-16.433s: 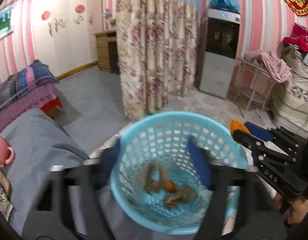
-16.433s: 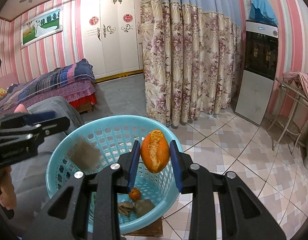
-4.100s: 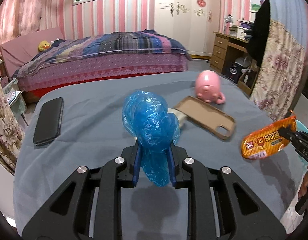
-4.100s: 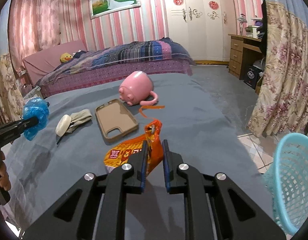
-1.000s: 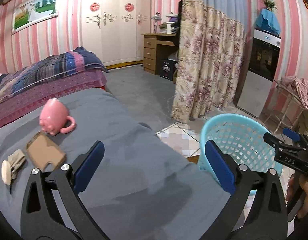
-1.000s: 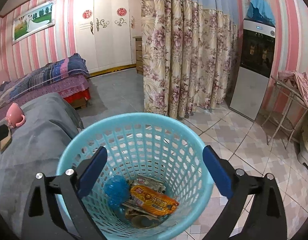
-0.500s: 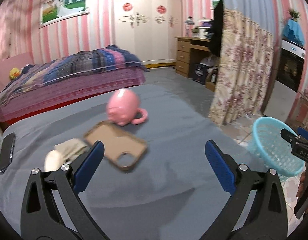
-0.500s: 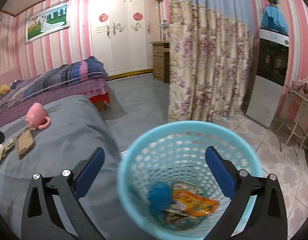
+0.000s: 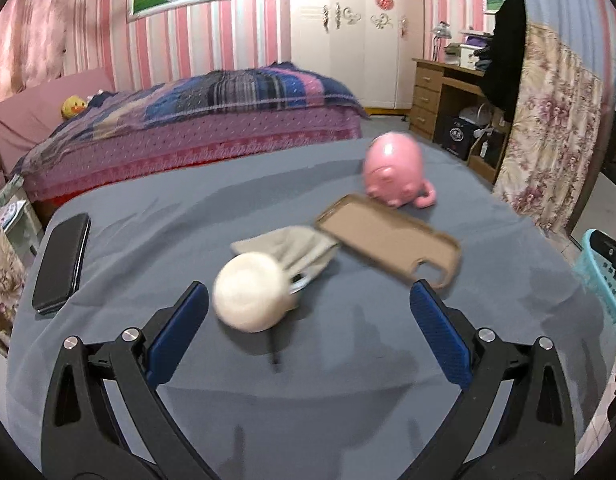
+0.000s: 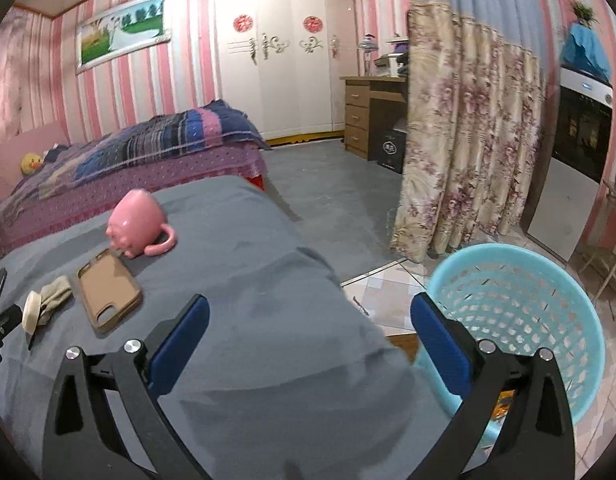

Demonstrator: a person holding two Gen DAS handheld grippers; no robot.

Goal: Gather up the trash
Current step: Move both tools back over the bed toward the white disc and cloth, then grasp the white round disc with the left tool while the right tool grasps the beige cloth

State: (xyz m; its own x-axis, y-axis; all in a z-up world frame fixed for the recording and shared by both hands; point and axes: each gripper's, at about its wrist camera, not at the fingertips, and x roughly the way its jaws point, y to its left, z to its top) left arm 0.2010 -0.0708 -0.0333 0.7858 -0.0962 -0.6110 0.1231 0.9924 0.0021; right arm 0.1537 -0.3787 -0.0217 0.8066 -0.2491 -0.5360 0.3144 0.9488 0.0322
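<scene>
Left gripper (image 9: 308, 316): spread wide, empty. Right gripper (image 10: 308, 336): likewise. Turquoise perforated plastic basket (image 10: 520, 280): some trash inside. Grey-clothed table (image 9: 348, 360): cream round item (image 9: 249, 297) near centre, likely remaining.

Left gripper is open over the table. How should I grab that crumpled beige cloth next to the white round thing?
Take the beige cloth on its raised, bunched middle, coming down from above with the left gripper. It lies limp and flat on the grey cover, so there is no edge to slide under. Keep the fingers off the white round object at its near end and the phone case at its far corner.
</scene>
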